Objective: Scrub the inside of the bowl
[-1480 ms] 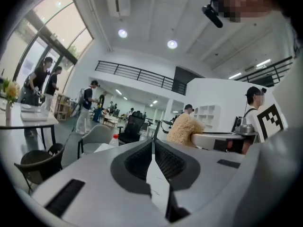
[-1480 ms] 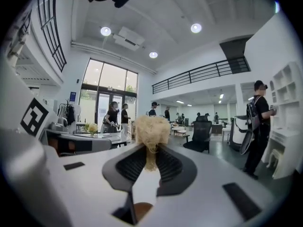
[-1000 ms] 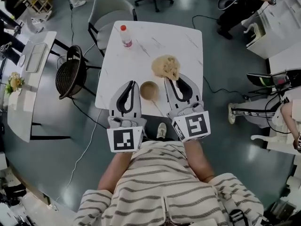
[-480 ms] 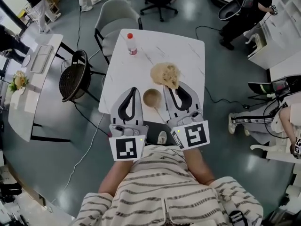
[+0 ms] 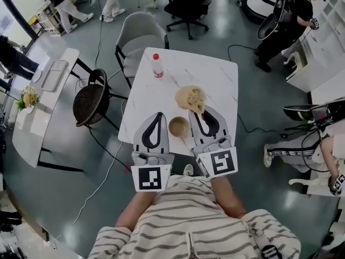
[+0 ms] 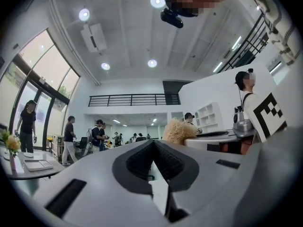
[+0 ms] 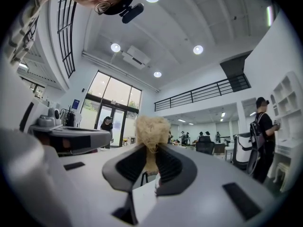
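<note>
White table (image 5: 215, 80): marble-patterned top seen from above. It sits lower in the head view than a second ago, and more of the room beyond it shows.
Striped shirt (image 5: 188, 220): fills the bottom of the head view, with both forearms reaching out from it to the grippers.
Left gripper (image 5: 158, 115): over the table's near edge, just left of the bowl. Its jaws are pressed together with nothing between them. It is in the same place beside the bowl as before.
Right gripper (image 5: 197, 112): just right of the bowl, jaws clamped on the near end of the scrubber, the same hold as a second ago.
Scrubber (image 5: 190, 98): tan, fibrous wad sticking out past the right gripper's tips, over the table beyond the bowl. Whether it touches the tabletop cannot be told.
Bowl (image 5: 178, 127): brown and round, open side up, on the table close to its near edge. It lies between the two grippers, held by neither, and has not shifted on the table.
Bottle (image 5: 157, 65): clear with a red cap, upright near the table's far left corner, well apart from the bowl and unmoved.
</note>
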`<state>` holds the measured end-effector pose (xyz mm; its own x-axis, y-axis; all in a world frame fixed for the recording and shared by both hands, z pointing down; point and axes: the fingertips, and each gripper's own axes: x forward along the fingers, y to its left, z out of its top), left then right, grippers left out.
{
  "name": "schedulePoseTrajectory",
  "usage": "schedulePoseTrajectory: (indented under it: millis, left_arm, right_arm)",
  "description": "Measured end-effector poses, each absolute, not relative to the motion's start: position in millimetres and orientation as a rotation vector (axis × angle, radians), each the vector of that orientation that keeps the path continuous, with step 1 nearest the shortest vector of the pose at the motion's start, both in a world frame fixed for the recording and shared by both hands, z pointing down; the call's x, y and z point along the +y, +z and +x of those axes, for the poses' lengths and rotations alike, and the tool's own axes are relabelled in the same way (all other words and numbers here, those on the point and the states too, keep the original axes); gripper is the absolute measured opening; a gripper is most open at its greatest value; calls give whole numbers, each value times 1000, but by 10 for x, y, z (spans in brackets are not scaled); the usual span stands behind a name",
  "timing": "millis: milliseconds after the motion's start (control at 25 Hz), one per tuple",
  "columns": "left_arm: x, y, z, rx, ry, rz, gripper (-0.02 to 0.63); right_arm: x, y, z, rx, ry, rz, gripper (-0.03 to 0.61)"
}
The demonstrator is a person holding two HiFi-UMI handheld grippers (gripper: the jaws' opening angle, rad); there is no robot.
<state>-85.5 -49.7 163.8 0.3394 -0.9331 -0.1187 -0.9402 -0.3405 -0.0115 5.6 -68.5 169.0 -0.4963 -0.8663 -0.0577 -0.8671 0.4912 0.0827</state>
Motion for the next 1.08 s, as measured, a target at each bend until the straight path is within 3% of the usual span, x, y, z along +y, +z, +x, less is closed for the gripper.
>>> schedulePoseTrajectory:
  millis: [1080]
  left_arm:
    - [-680,1700,-708,1664,126,-2580,5]
  right_arm:
    - [-767,1596,56,2655,184,-1601,67]
